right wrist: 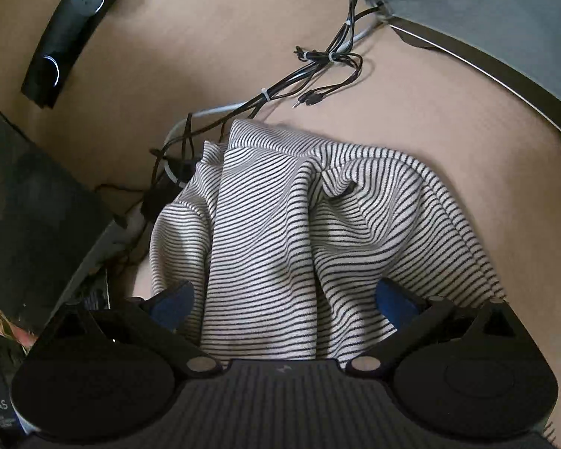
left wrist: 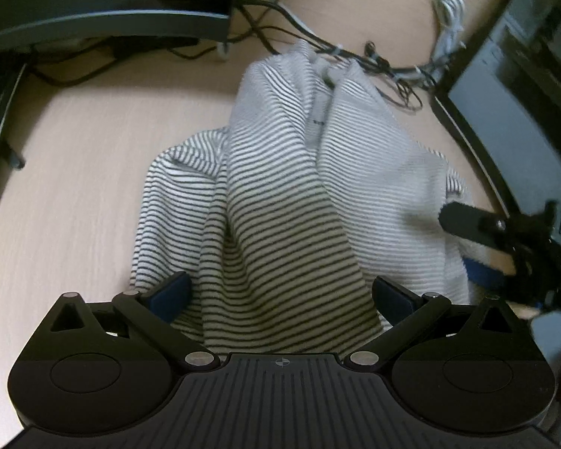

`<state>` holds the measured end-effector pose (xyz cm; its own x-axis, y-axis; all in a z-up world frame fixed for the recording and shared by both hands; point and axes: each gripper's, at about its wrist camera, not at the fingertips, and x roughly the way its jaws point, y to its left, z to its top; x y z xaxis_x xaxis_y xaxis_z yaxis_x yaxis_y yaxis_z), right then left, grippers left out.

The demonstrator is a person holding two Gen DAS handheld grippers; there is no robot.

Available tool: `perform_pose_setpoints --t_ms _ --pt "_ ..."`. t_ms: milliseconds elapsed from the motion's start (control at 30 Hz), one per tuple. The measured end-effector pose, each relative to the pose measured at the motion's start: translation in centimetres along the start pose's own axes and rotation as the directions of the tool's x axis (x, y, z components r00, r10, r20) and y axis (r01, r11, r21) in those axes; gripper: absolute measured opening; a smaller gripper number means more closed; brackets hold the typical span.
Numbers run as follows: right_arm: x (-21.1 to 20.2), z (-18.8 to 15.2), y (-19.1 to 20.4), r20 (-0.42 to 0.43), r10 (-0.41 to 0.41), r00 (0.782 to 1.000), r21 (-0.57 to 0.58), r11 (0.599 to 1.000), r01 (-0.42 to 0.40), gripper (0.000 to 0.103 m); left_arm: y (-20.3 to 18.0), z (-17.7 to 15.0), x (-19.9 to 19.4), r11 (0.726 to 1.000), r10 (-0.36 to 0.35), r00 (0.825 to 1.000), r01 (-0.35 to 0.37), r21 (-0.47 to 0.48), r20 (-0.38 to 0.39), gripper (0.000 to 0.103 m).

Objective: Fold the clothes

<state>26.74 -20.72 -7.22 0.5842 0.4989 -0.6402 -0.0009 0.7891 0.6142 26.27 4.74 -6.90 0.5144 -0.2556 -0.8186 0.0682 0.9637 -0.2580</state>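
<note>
**Fold barely begun: striped top bunched on the desk, both grippers spread over it**

I have the striped garment (left wrist: 280, 187) lying in a rumpled heap on the tan desk (left wrist: 74, 149), its far end touching the bundle of cables (left wrist: 355, 56). I see no clean fold edge, no flattened panel, no squared shape; ridges and creases run through the middle. My judgement is that the task is at its start: the cloth needs spreading flat before any real fold, and every fold is left to do.

My left gripper (left wrist: 280, 295) sits low over the near edge of the cloth with its 2 fingers spread wide, fabric passing between them but not pinched. My right gripper (right wrist: 284, 299) is the same: fingers apart, striped cloth running between the blue pads, nothing clamped. In the left view I can see the right gripper's finger (left wrist: 463, 220) just beside the garment's right edge.

As for containers, I see none in either view, no basket, bin or drawer. A monitor base (left wrist: 104, 26) and a dark speaker bar (right wrist: 67, 33) stand on the desk, well apart from the cloth.
</note>
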Motion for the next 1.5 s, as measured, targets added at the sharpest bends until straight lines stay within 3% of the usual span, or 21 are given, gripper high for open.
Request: perform_pose_setpoints --t_ms 200,500,667,867,900,967,1067,1167,1200,1233,1267,1333,1500 --pt "-0.1 -1.0 1.4 -0.024 -0.022 0.999 -0.065 0.998 0.020 0.103 -0.7 -1.5 -0.3 0.990 0.029 0.999 -0.031 0.136 0.013 0.103" --pt "-2.6 -6.4 2.8 -0.033 -0.043 0.999 -0.122 0.992 0.039 0.103 1.4 -5.4 -4.2 0.988 -0.023 0.998 0.032 0.152 -0.059 0.103" --pt "-3.0 -7.9 3.8 0.012 -0.117 0.993 -0.143 0.983 0.118 0.102 1.4 -5.7 -4.6 0.984 -0.021 0.998 0.030 0.177 -0.053 0.103" --pt "-5.7 -8.3 6.8 0.148 -0.176 0.973 -0.332 0.918 0.216 0.072 4.1 -4.5 -6.5 0.994 -0.062 0.998 0.059 0.090 0.033 0.103" --pt "-6.0 -8.3 7.5 0.145 -0.159 0.976 -0.371 0.906 0.203 0.065 4.6 -4.1 -6.9 0.996 -0.051 0.997 0.047 0.072 0.054 0.103" --pt "-6.2 -8.4 9.3 0.101 -0.103 0.990 -0.437 0.889 0.137 0.064 5.7 -3.4 -7.6 0.999 -0.023 0.995 0.019 0.035 0.094 0.103" --pt "-4.5 -9.3 11.6 0.006 -0.052 0.999 -0.517 0.854 0.048 0.082 7.4 -2.6 -8.9 1.000 0.015 0.990 -0.014 -0.005 0.138 0.103" --pt "-1.0 -10.6 12.6 -0.059 -0.089 0.994 -0.571 0.820 0.039 0.081 9.1 -2.5 -9.8 0.999 0.025 0.986 -0.017 -0.051 0.166 0.103" --pt "-0.2 -10.8 12.8 -0.080 -0.096 0.992 -0.572 0.820 0.033 0.063 9.5 -2.5 -10.1 0.998 0.028 0.985 -0.017 -0.065 0.173 0.103" --pt "0.5 -10.8 12.9 -0.102 -0.100 0.990 -0.567 0.823 0.025 0.031 10.0 -2.5 -10.4 0.997 0.032 0.983 -0.018 -0.078 0.179 0.103" --pt "1.1 -10.8 13.1 -0.123 -0.103 0.987 -0.562 0.827 0.017 0.023 10.5 -2.7 -10.9 0.996 0.039 0.981 -0.023 -0.087 0.190 0.103" --pt "1.7 -10.6 13.7 -0.140 -0.098 0.985 -0.568 0.823 0.001 0.010 11.6 -3.1 -11.9 0.994 0.059 0.975 -0.037 -0.105 0.215 0.103" --pt "-0.3 -5.6 18.2 -0.044 0.035 0.998 -0.597 0.800 -0.055 0.009 14.0 -3.5 -14.0 0.984 0.115 0.957 -0.073 -0.162 0.268 0.103"
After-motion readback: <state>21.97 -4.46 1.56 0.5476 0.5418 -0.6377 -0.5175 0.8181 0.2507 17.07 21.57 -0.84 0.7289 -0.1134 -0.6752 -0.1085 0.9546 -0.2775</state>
